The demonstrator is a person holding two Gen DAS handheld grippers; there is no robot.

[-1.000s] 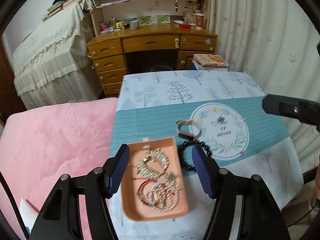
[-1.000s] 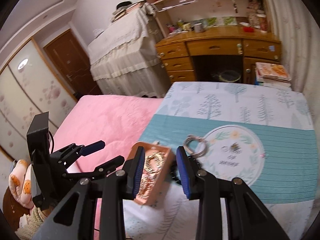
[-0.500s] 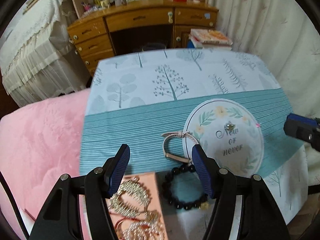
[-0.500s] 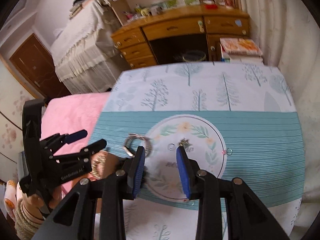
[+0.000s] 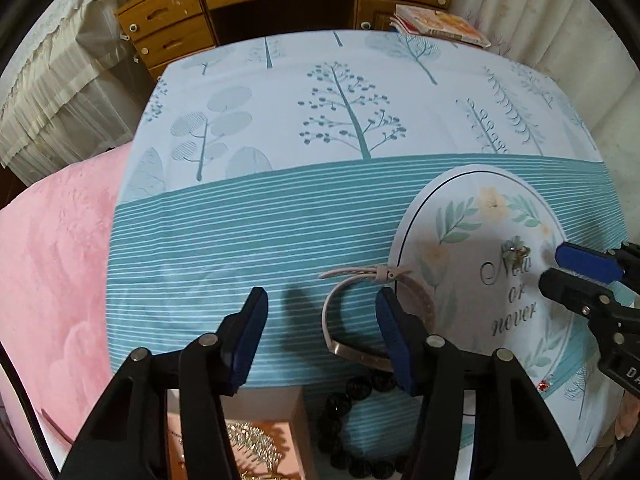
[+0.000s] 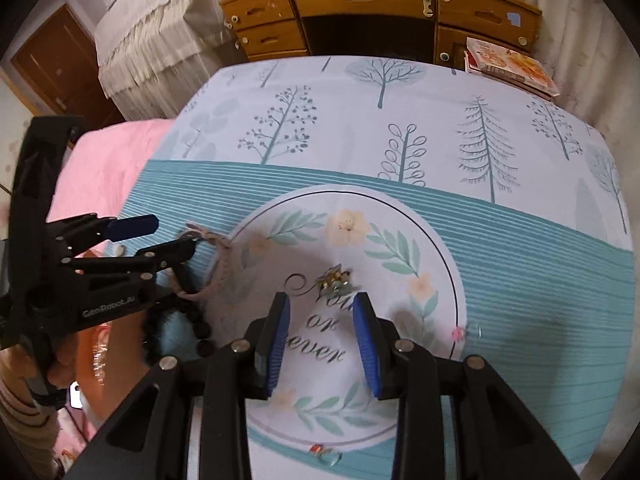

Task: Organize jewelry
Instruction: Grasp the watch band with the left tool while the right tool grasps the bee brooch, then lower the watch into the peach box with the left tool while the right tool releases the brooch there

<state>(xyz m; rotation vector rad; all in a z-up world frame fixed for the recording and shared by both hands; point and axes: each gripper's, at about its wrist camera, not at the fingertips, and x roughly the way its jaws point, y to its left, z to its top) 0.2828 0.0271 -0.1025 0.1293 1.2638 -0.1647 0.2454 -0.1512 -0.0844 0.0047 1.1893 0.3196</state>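
Observation:
A beige strap bracelet [image 5: 340, 292] lies looped on the teal striped cloth, at the edge of the round "Now or never" print [image 5: 460, 216]. My left gripper [image 5: 322, 314] points down over it with its jaws closing. The loop's left side is between them and the pads are not pressing on it. A black bead bracelet [image 5: 352, 400] and a pink tray [image 5: 298, 412] with gold jewelry lie just below. A small gold and green ornament [image 6: 334, 278] sits on the print, just beyond my right gripper [image 6: 322, 320], which is open with nothing between its fingers.
Tiny loose gems lie at the print's right rim [image 6: 456, 333] and bottom rim [image 6: 320, 450]. A pink blanket [image 5: 48, 280] borders the cloth on the left. Behind the table stand a wooden desk [image 6: 360, 4] and a stack of books [image 6: 508, 64].
Both grippers have dropped and tipped down toward the cloth. The left one went from over the pink tray to the strap bracelet and narrowed. The right one came over the round print.

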